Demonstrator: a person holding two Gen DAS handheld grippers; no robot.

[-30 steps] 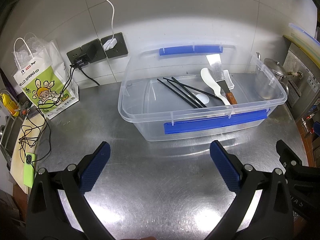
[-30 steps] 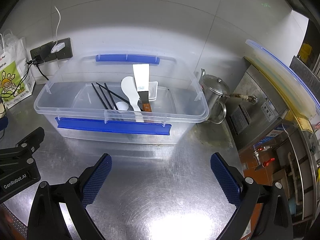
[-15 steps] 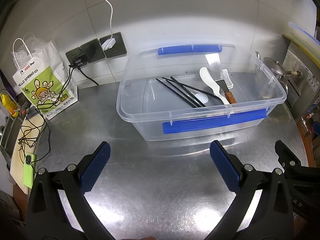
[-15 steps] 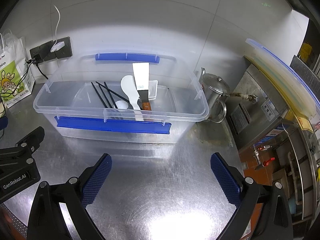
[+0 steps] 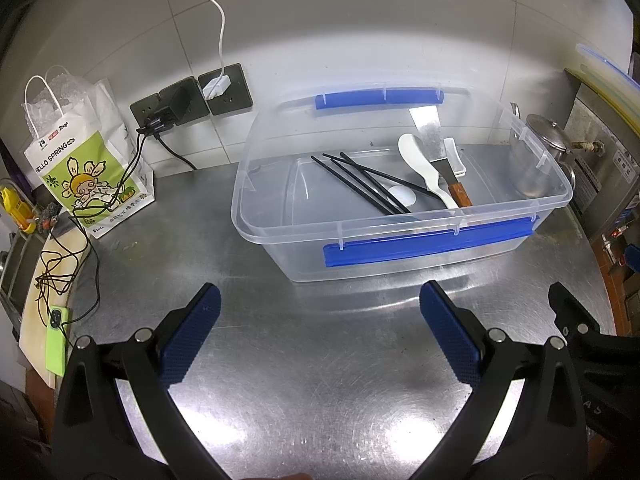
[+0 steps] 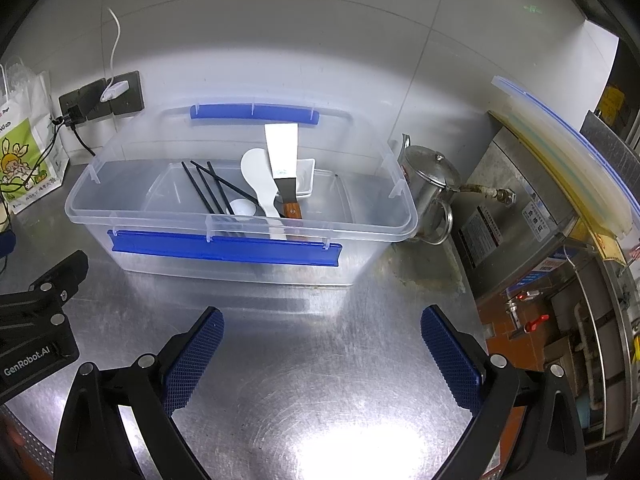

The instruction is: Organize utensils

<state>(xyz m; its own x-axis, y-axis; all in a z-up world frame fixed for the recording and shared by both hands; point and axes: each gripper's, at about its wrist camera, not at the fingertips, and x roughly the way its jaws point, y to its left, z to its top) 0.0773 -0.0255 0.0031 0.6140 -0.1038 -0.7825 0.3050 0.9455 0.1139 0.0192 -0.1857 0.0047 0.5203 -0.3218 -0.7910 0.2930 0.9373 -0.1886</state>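
My left tool (image 5: 319, 332) and right tool (image 6: 322, 346) hover apart, empty, over the steel surface (image 6: 304, 360). Beyond them, the clear bin (image 5: 280, 228) holds black chopsticks (image 5: 360, 184), white rice paddle (image 5: 424, 164), spatula (image 6: 285, 168).

A storage bin (image 5: 400, 216) sits on the worktop (image 5: 320, 360) against the wall. In it lie chopsticks (image 5: 360, 184), a rice paddle (image 5: 424, 168), a spatula (image 5: 436, 148) and a small dish (image 5: 456, 156). A paper bag (image 5: 80, 160) stands to its left, a kettle (image 6: 428, 192) to its right.
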